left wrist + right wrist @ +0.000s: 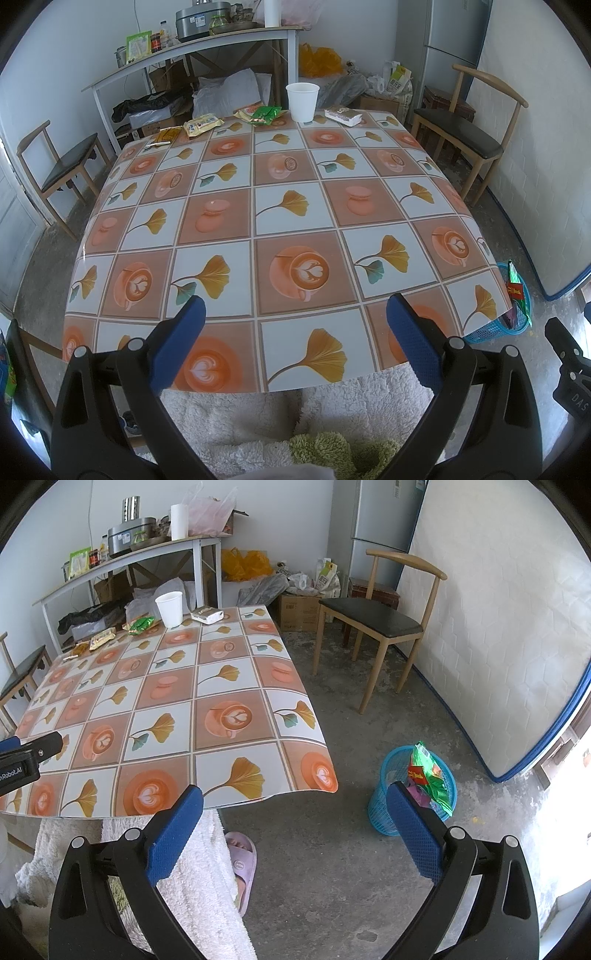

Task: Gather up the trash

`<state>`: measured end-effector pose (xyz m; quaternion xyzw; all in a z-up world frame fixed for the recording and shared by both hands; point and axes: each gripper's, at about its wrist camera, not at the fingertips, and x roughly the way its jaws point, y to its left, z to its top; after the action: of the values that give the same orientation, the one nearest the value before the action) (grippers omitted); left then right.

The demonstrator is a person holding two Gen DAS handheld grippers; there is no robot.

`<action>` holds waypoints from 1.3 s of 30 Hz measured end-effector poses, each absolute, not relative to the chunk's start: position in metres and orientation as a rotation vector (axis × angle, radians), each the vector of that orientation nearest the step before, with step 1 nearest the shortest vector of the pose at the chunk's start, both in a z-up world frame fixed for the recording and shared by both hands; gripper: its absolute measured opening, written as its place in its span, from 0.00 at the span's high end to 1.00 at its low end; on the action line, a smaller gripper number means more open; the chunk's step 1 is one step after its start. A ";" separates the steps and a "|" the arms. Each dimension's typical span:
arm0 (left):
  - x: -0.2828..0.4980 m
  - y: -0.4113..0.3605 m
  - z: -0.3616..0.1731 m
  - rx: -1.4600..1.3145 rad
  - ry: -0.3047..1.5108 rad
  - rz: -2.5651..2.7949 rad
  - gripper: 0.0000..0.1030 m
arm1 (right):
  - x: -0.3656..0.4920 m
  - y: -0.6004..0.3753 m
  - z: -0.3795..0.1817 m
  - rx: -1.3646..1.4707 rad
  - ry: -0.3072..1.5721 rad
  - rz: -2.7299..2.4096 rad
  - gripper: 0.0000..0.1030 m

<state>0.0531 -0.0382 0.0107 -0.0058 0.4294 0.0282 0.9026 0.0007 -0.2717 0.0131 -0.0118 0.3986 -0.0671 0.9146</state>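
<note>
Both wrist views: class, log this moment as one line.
left tongs open, empty | right tongs open, empty | wrappers on table's far edge | blue basket holds trash

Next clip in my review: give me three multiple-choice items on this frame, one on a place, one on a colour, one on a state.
1. Where does the white paper cup stand?
A. at the table's far edge
B. in the basket
C. on the chair

2. What colour is the waste basket on the floor?
A. red
B. blue
C. black

3. How is the left claw?
A. shut on a wrapper
B. shut on the cup
C. open, holding nothing

Key:
1 A, it stands among the wrappers on the far side of the table.
2 B, its mesh wall is blue.
3 C, its blue pads are wide apart with only tablecloth between them.
</note>
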 end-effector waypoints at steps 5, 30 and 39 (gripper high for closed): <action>0.053 -0.038 0.011 -0.013 0.886 0.058 0.08 | 0.001 -0.272 0.013 -0.024 0.821 -0.138 0.06; 0.054 -0.038 0.010 -0.014 0.883 0.059 0.08 | 0.001 -0.268 0.014 -0.024 0.820 -0.133 0.06; 0.054 -0.037 0.011 -0.015 0.882 0.059 0.08 | 0.003 -0.262 0.015 -0.025 0.820 -0.128 0.06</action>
<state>0.0539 -0.0373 0.0107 -0.0074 0.4269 0.0284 0.9038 0.0031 -0.2625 0.0145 -0.0124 0.3982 -0.0620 0.9151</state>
